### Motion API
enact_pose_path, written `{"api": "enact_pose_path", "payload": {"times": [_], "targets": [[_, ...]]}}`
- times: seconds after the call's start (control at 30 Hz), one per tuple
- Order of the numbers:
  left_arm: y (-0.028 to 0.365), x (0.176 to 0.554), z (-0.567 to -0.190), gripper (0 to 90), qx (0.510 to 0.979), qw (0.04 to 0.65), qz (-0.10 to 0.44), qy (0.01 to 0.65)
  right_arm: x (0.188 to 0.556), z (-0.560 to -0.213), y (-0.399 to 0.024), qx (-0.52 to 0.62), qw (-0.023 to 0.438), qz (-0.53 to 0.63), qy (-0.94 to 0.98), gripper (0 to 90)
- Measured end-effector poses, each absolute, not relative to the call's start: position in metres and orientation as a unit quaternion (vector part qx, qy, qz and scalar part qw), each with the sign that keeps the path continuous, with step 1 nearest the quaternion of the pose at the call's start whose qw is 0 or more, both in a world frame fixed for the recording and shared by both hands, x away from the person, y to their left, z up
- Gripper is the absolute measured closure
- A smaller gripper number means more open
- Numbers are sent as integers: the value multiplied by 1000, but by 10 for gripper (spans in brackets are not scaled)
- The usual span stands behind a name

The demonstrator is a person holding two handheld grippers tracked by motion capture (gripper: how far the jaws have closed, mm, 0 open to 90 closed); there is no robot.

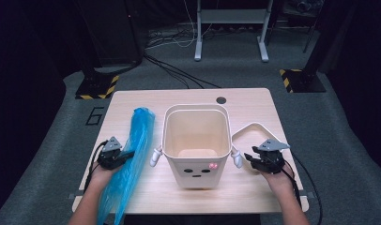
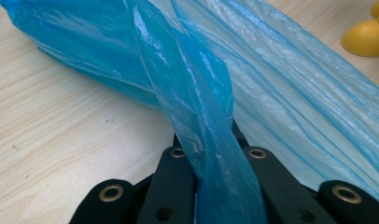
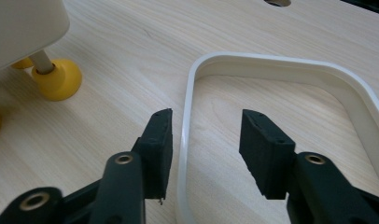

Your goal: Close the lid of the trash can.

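1. Left gripper (image 1: 114, 154): I have its jaws clamped on a twisted fold of the blue plastic bag (image 1: 130, 157), which lies along the table's (image 1: 254, 197) left side.
2. Right gripper (image 3: 204, 140): jaws part-open, straddling the white frame's (image 3: 276, 63) rim, not pressing it.
3. Cream bin (image 1: 196, 143), centre, looks empty; a printed face marks its front.

Left gripper (image 1: 127, 154) left of bin (image 1: 196, 140), jaws clamped on blue plastic bag (image 1: 132, 154). Right gripper (image 1: 248, 156) right of bin, jaws parted, straddling white ring's (image 3: 253, 65) rim. Forearms enter from near edge.
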State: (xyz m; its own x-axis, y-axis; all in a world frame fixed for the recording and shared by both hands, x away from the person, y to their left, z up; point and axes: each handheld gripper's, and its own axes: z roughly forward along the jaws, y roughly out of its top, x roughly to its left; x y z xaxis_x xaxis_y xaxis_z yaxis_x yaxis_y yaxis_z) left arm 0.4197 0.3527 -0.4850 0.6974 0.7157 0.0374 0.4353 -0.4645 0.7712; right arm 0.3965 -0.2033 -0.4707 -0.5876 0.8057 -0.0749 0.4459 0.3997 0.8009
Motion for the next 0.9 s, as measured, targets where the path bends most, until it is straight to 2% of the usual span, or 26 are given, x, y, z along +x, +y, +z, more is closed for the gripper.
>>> {"api": "enact_pose_path", "payload": {"times": [0.2,0.9], "targets": [[351,416,-476,864,836,392,185,336,397,-470,-202,394,236,383,801,467],[355,409,-445,866,840,404,169,321,397,-464,-202,394,234,392,798,470]]}}
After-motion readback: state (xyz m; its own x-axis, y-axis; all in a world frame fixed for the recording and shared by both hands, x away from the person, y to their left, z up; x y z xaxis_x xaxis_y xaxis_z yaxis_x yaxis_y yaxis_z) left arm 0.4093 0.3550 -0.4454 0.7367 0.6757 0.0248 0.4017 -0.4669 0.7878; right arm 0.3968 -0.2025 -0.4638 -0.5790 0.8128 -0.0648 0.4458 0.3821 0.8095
